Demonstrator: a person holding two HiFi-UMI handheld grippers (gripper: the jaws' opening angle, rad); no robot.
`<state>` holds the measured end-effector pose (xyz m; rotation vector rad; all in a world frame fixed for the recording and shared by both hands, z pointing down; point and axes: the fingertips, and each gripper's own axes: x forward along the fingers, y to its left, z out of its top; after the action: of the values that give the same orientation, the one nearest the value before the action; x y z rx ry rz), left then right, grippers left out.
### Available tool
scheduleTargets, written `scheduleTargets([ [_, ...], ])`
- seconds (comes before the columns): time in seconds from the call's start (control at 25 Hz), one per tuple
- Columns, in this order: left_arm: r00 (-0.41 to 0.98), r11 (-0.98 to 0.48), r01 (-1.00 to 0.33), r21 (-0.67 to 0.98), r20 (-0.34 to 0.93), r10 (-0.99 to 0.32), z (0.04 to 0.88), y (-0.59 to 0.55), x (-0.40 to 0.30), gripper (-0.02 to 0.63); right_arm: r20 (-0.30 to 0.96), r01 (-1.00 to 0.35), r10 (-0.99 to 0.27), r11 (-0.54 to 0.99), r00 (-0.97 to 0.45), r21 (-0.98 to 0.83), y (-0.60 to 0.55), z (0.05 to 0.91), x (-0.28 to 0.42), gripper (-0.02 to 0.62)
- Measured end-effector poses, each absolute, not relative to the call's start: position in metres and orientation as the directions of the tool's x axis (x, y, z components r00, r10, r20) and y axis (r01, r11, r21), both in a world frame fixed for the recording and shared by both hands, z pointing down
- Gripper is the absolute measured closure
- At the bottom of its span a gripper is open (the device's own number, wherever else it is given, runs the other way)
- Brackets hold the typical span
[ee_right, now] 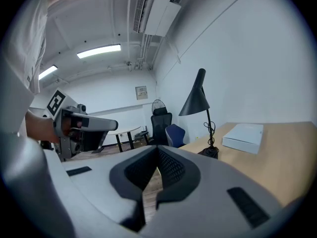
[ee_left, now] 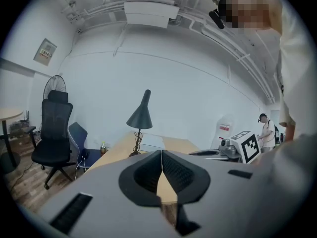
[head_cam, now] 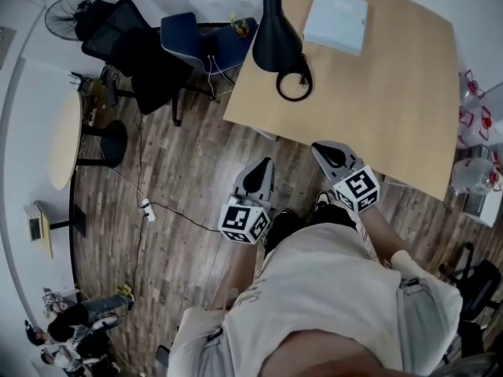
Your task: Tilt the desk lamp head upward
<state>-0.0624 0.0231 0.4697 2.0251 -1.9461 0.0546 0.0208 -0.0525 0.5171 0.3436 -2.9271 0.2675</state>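
A black desk lamp (head_cam: 276, 36) stands at the near-left corner of a wooden desk (head_cam: 385, 116), its cone shade pointing down and its cord coiled at the base. In the left gripper view the lamp (ee_left: 140, 115) is well ahead of the jaws; in the right gripper view the lamp (ee_right: 196, 99) is ahead to the right. My left gripper (head_cam: 265, 165) and right gripper (head_cam: 319, 147) are held side by side over the floor just short of the desk edge. Both are shut with nothing between the jaws, and neither touches the lamp.
A white box (head_cam: 336, 20) lies on the desk behind the lamp. Left of the desk stand a black office chair (head_cam: 130, 49), a blue chair (head_cam: 187, 41) and a fan (head_cam: 66, 14). A round table (head_cam: 63, 140) and a power strip (head_cam: 147, 209) are further left.
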Motion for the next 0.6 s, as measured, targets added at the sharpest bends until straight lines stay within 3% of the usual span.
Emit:
scheduleTargets([
  [0.28,0.160,-0.118,-0.973,0.198,0.215,-0.963,0.462,-0.001,-0.124,0.591,0.252,-0.349,-0.318,0.933,-0.914,-0.087,-0.070,0.520,-0.027,0.600],
  [0.6,0.335,-0.297,-0.933,0.202,0.189,-0.923,0.456,-0.023,-0.179,0.591,0.203,-0.527,-0.489,0.815,-0.849,-0.241,-0.079,0.502,-0.072,0.600],
])
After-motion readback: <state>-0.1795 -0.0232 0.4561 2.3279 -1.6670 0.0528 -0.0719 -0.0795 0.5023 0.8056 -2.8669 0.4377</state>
